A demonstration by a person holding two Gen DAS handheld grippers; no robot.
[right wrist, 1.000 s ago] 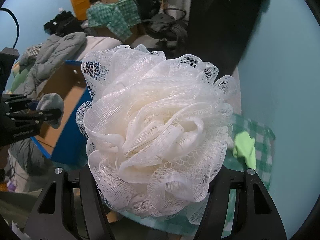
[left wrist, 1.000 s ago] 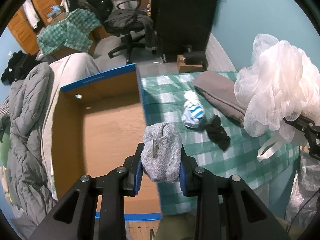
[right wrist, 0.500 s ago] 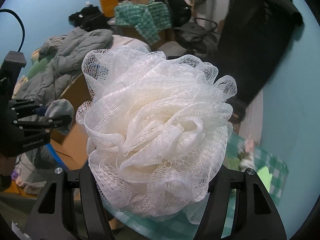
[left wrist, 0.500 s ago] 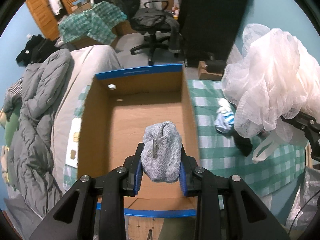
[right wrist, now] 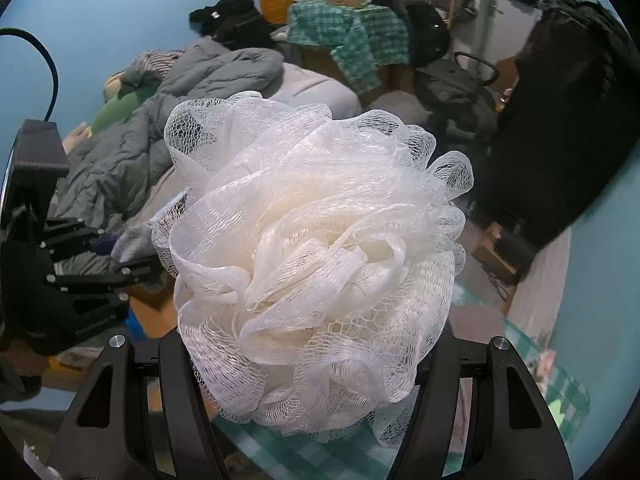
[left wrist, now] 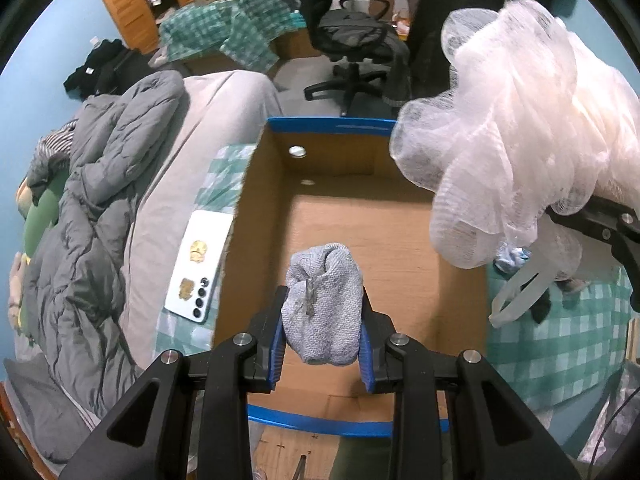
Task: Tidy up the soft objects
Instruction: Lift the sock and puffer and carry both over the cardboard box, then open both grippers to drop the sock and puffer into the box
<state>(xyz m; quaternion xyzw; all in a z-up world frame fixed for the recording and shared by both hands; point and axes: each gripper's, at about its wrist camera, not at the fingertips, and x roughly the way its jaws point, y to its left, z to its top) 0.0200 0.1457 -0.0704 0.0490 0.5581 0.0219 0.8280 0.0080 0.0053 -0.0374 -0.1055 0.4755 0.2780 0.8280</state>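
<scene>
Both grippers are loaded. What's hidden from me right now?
- Right wrist view: white loofah blocks the cardboard box and most of the table.
- Left wrist view: loofah hides the box's right wall; grey sock covers some floor.
- Small items behind the loofah: unidentifiable.

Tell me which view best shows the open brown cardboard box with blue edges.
The left wrist view: the open brown cardboard box with blue edges shows its rim, walls and floor. The right wrist view catches only a corner behind the white mesh bath pouf.

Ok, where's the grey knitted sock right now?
In the left wrist view, the grey knitted sock sits pinched in the left claw, held over the open blue-edged cardboard box, with the white mesh bath pouf to its right.
</scene>
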